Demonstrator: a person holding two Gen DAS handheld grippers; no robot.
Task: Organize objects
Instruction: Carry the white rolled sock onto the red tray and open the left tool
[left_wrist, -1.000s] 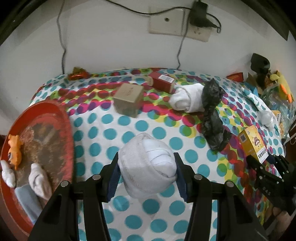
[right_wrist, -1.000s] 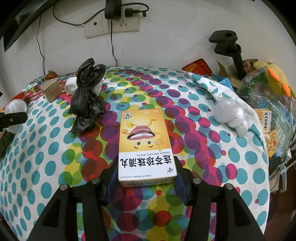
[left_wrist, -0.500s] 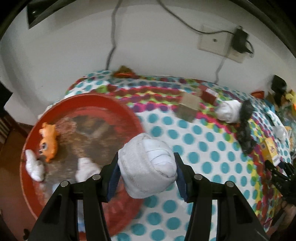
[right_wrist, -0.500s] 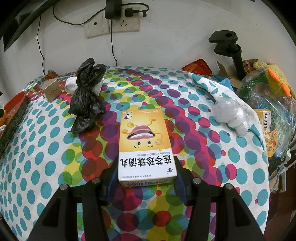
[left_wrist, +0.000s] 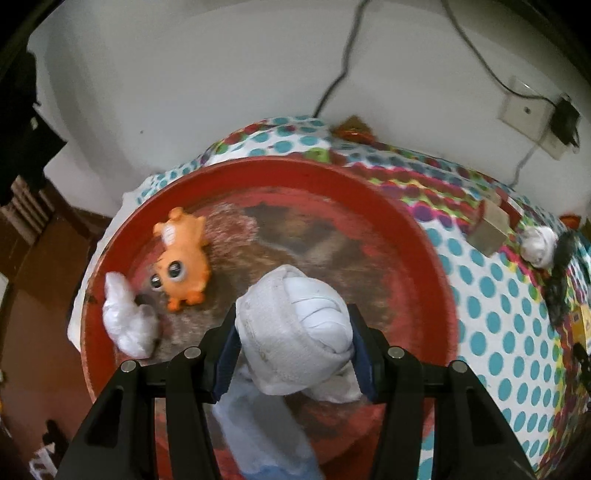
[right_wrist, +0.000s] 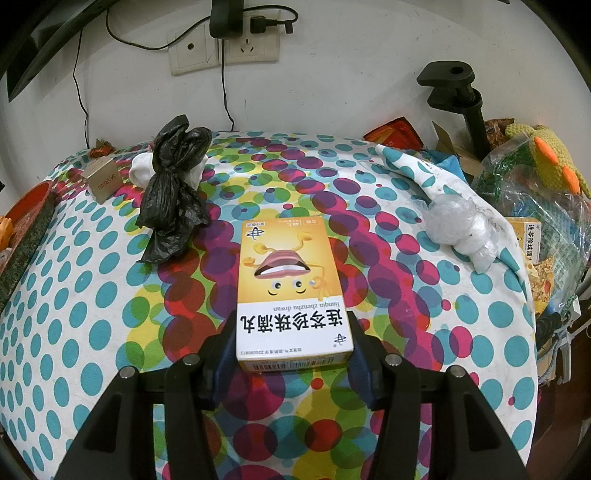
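While the left gripper (left_wrist: 293, 341) carries a rolled white sock bundle (left_wrist: 295, 328), its fingers (left_wrist: 226, 350) pinch the roll from both sides directly above the round red tray (left_wrist: 424, 266), near the tray's front rim. An orange toy animal (left_wrist: 183, 256) and a white crumpled wad (left_wrist: 127, 321) lie on the tray beyond the bundle, to its left. Over the dotted bench (right_wrist: 92, 280), well apart from the tray, the right gripper (right_wrist: 293, 343) has its fingers closed on a yellow cardboard medicine box (right_wrist: 291, 291), its long axis pointing away.
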